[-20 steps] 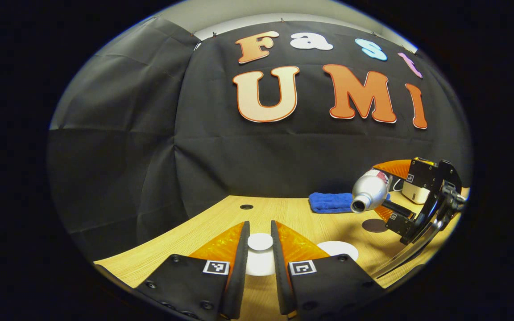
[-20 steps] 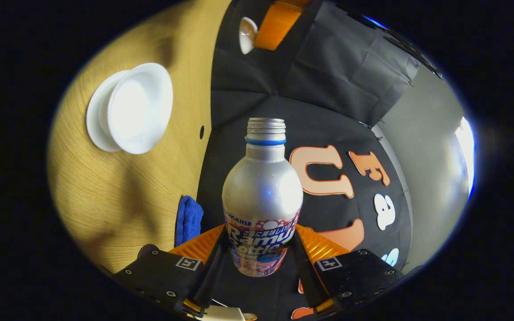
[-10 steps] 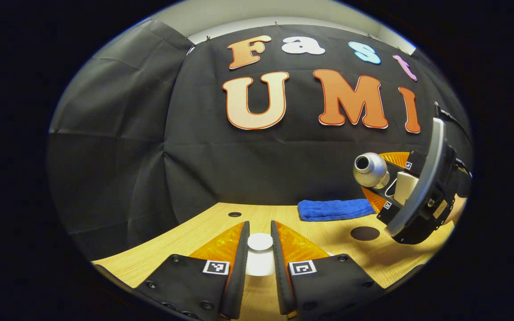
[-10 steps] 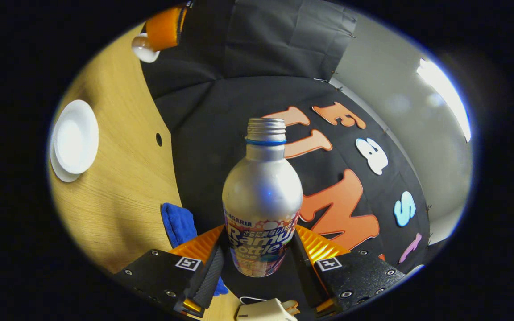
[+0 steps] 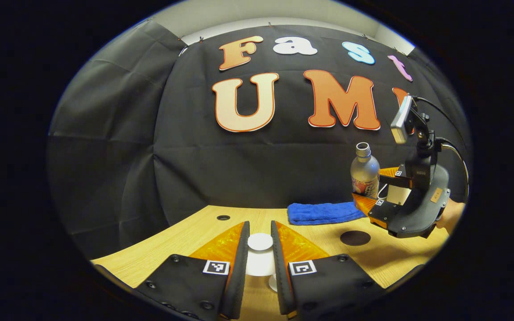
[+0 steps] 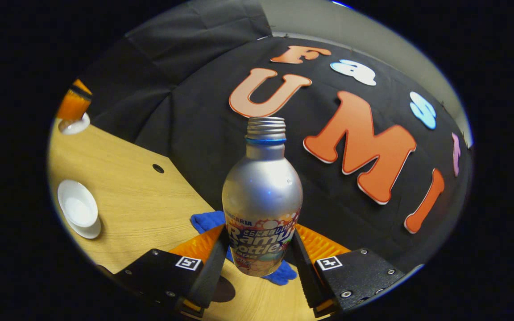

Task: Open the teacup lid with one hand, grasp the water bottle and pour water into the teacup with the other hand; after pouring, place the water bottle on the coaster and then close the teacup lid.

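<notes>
My left gripper (image 5: pixel 260 235) is shut on the knob of the white teacup lid (image 5: pixel 259 264) and holds it above the wooden table. The same lid (image 6: pixel 75 127) hangs far off at upper left in the right gripper view. The open white teacup (image 6: pixel 77 208) stands on its saucer at the left. My right gripper (image 6: pixel 259 232) is shut on the silver water bottle (image 6: pixel 262 191), which is uncapped and upright. In the left gripper view, the bottle (image 5: pixel 365 171) hangs in the right gripper (image 5: pixel 373 189) just above the dark round coaster (image 5: pixel 355 238). The coaster (image 6: pixel 224 290) also peeks out beside the right gripper's left finger.
A folded blue cloth (image 5: pixel 324 213) lies at the back of the table (image 5: pixel 310 232), behind the coaster. The tabletop has a small round hole (image 5: pixel 223 217) near the wall. A hand (image 5: pixel 452 214) holds the right gripper at the far right.
The bottle has swung from lying tilted toward the cup to upright and moved away from the cup, toward the coaster. The left gripper still holds the lid up.
</notes>
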`<state>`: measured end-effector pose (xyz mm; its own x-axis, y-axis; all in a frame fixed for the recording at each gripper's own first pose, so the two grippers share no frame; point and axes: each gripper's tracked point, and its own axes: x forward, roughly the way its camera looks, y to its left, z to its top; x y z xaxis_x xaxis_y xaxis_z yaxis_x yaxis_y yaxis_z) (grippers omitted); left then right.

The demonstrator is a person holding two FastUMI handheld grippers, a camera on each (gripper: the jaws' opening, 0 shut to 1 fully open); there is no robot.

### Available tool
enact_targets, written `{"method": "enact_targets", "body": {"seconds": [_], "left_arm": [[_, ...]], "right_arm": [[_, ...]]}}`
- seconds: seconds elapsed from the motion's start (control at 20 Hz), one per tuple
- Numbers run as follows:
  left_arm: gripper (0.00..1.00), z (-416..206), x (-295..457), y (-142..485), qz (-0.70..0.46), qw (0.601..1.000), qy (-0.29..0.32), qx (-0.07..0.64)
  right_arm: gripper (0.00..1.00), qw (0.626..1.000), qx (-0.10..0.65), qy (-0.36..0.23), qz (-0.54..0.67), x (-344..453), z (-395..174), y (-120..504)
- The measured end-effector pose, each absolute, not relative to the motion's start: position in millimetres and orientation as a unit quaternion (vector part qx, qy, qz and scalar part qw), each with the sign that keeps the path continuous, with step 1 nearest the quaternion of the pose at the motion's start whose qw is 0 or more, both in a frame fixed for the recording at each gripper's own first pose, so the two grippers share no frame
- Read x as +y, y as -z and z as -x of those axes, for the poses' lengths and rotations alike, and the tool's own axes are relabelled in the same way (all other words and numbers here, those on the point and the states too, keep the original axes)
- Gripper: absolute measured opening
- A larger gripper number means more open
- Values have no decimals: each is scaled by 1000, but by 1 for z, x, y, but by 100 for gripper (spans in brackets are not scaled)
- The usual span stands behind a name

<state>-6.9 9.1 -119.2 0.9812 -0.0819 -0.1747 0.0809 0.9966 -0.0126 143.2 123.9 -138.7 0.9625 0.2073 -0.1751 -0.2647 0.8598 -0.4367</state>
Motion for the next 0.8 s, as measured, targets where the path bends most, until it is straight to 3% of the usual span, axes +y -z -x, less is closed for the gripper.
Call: {"method": "enact_targets", "body": {"seconds": [0.35, 0.45, 0.65, 0.8], "left_arm": [[35, 3, -6, 132, 6, 993, 53, 104], [31, 2, -10, 139, 3, 992, 56, 111], [35, 3, -12, 148, 2, 991, 56, 123], [35, 4, -12, 149, 3, 991, 54, 122]], "right_arm": [[79, 971, 166, -149, 85, 119, -151, 186], [79, 968, 187, -157, 65, 116, -150, 202], [76, 961, 221, -160, 29, 112, -146, 230], [79, 958, 231, -167, 13, 114, -147, 243]]}}
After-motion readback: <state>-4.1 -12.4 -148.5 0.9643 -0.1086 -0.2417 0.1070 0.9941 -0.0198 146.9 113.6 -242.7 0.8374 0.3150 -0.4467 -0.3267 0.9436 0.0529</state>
